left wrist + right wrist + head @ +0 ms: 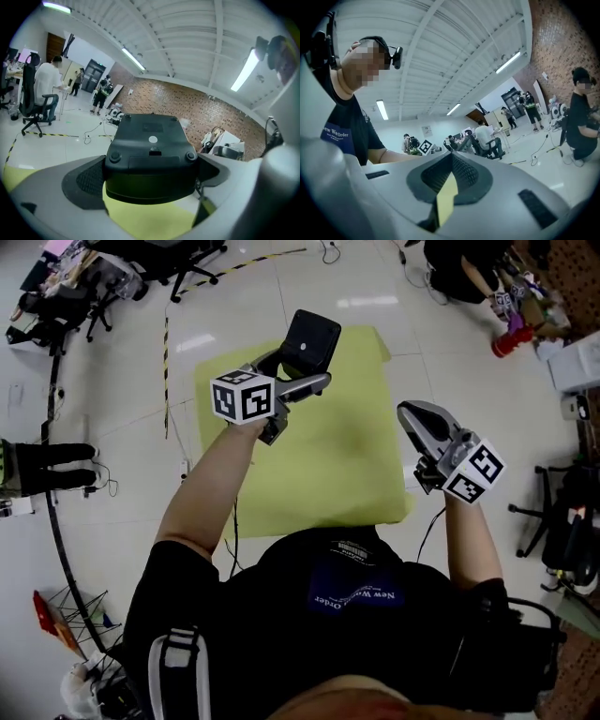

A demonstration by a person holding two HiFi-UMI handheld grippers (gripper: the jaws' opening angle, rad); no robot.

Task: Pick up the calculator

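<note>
One calculator (150,152), underside showing, long axis straight out from jaws | left gripper (151,180) clamps it | right gripper (446,187) closed, empty

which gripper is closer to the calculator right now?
Left. The left hand-held gripper is shut on the calculator above the table; the right hand-held gripper is shut, empty, off to its right.

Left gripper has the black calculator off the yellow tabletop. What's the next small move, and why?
Probably just level the left gripper slowly, jaws clamped. The black plastic calculator is gripped by one end only, tilted steeply above the yellow tabletop, most of its body jutting past the jaws, so it might slip.
</note>
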